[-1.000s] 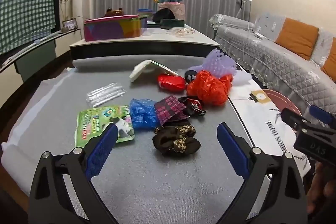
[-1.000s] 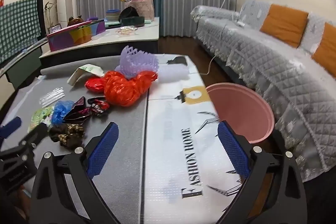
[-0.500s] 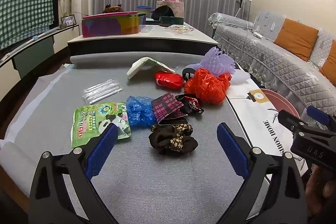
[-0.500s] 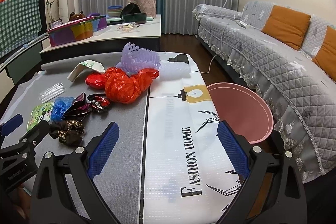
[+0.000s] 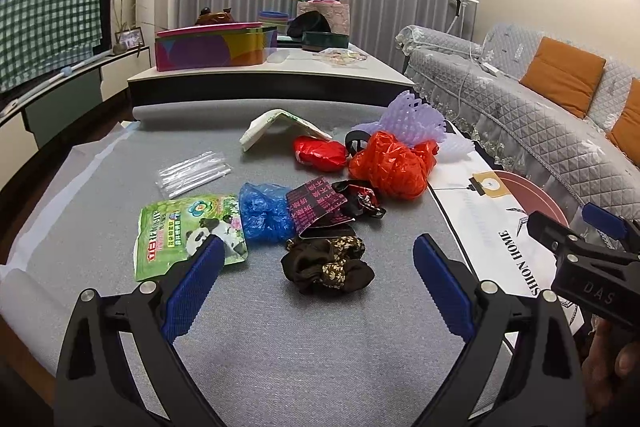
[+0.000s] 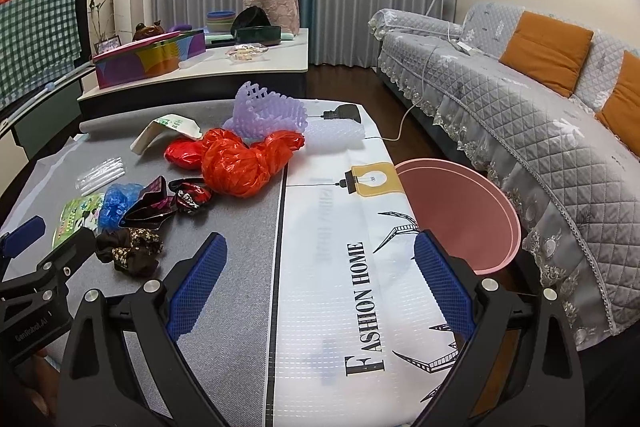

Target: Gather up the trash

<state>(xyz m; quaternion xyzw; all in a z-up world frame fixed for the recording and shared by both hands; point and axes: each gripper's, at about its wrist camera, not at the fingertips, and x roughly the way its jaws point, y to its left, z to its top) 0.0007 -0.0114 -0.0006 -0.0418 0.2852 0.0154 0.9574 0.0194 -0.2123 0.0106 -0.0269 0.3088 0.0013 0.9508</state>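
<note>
Trash lies scattered on a grey-covered table (image 5: 304, 339): a brown crumpled wrapper (image 5: 326, 265) (image 6: 130, 247), a blue plastic bag (image 5: 266, 213), a green panda packet (image 5: 184, 233), dark printed wrappers (image 5: 320, 205), an orange-red bag (image 5: 390, 165) (image 6: 240, 165), a red wrapper (image 5: 320, 153), purple foam netting (image 5: 412, 117) and a clear packet (image 5: 194, 173). My left gripper (image 5: 314, 283) hovers open just in front of the brown wrapper, holding nothing. My right gripper (image 6: 320, 283) is open and empty over the white "FASHION HOME" cloth (image 6: 352, 307). A pink bin (image 6: 460, 211) stands right of the table.
A grey quilted sofa (image 6: 520, 115) with orange cushions runs along the right. Behind the table stands a low white table (image 5: 280, 71) with a colourful box (image 5: 212, 47) and other items. A hand shows at the lower right of the left wrist view.
Both grippers have drawn back slightly and lifted a little; the trash pile sits a bit farther and lower in both views. Nothing was grasped or moved.
</note>
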